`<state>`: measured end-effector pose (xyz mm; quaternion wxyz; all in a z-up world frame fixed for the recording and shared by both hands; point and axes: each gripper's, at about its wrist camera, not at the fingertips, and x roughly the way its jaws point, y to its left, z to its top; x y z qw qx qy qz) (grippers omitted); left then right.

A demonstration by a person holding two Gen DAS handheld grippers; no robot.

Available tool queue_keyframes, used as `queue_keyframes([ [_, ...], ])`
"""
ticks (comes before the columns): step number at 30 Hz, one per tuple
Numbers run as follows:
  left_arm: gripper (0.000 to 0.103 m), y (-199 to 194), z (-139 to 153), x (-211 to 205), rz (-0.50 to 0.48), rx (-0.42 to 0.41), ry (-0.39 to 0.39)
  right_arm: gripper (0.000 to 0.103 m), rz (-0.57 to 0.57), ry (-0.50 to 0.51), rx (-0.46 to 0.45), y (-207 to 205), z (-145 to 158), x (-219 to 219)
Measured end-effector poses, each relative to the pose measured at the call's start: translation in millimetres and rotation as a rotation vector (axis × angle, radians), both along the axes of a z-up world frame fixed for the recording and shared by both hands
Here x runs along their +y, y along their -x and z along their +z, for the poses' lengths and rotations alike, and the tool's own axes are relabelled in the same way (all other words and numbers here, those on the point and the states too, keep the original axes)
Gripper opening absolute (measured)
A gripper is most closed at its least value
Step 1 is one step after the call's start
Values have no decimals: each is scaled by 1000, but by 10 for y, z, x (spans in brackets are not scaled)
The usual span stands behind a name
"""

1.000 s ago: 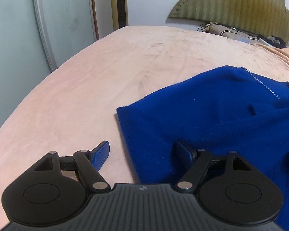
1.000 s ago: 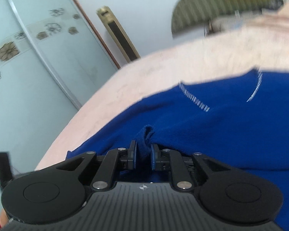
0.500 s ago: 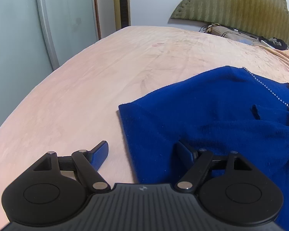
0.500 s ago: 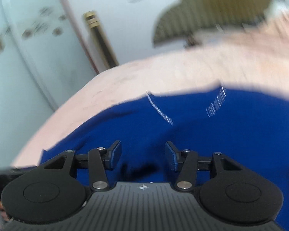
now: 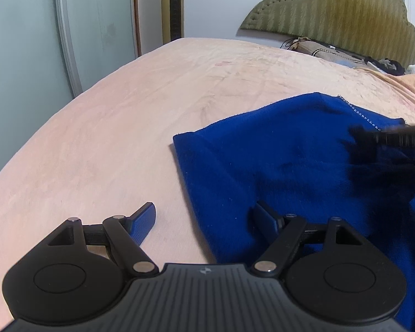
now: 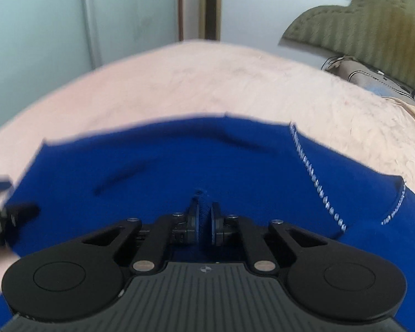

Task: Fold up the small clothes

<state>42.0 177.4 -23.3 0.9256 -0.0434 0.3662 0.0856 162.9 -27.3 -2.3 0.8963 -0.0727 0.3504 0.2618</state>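
The left gripper (image 5: 204, 217) sits low with jaws spread wide, straddling the near edge of the blue fleece garment (image 5: 276, 160). The right gripper (image 6: 204, 220) has its jaws pinched tight on a fold of that garment. The fuzzy cloth, with a silvery stitched seam, lies on a peach bed (image 5: 124, 116); beyond it stands a scalloped olive headboard (image 5: 345, 13).

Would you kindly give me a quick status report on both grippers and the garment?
Left hand-held gripper open, straddling blue garment edge. Right hand-held gripper shut on a garment pinch. Nothing in the way.
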Motion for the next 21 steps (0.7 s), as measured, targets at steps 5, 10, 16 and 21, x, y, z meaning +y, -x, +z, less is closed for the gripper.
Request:
queue_keyframes([
  [5, 79, 15, -8, -32, 7, -2, 2, 11, -4, -159, -16, -153, 225, -7],
  [10, 79, 77, 28, 13, 0, -4, 11, 54, 20, -336, 97, -395, 212, -41],
  [16, 79, 130, 99, 113, 36, -25, 87, 55, -150, -464, 88, -60, 378, -762],
  [21, 79, 192, 207, -50, -37, -41, 87, 52, -210, -557, 296, 84, 45, -1209],
])
